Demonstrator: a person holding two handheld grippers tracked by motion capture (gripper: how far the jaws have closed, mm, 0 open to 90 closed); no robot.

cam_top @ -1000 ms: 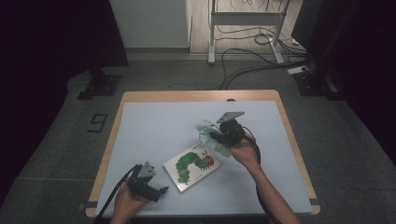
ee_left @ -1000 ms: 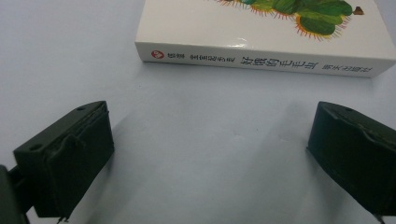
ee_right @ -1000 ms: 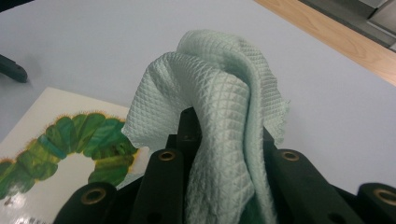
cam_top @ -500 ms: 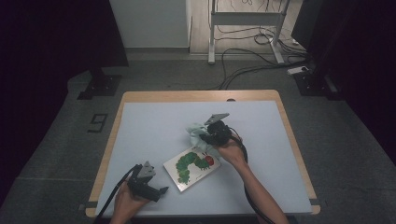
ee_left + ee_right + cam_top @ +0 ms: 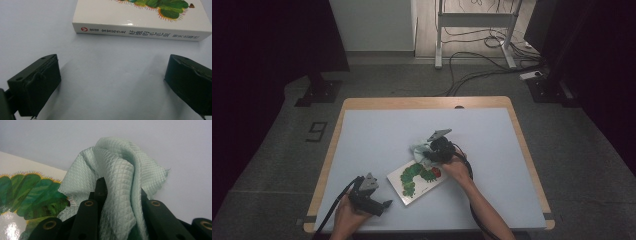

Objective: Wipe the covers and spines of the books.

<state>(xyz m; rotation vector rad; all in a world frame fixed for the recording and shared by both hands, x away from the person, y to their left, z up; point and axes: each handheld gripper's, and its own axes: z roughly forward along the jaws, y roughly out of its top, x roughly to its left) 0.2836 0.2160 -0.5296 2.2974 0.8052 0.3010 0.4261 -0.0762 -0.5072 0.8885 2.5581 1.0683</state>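
A picture book [image 5: 418, 179] with a green caterpillar on its white cover lies flat on the pale table [image 5: 377, 135]. My right gripper [image 5: 426, 154] hovers at the book's far corner, shut on a pale green waffle-weave cloth [image 5: 418, 149]. In the right gripper view the cloth [image 5: 120, 182] bunches up between the black jaws and drapes over the book's cover [image 5: 22, 192]. My left gripper [image 5: 384, 205] rests low near the table's front edge, left of the book, open with nothing between its fingers. In the left gripper view the book's spine [image 5: 140, 32] lies just ahead of the jaws.
Wooden edging [image 5: 427, 102] frames the table. Behind it on the grey floor are a metal stand [image 5: 472, 30], loose cables [image 5: 482, 70] and a dark stand base [image 5: 319, 92]. Bare tabletop stretches to the left and far side of the book.
My right gripper has come down and leftward with the cloth, from beyond the book's far corner to just over that corner. The left gripper has stayed put.
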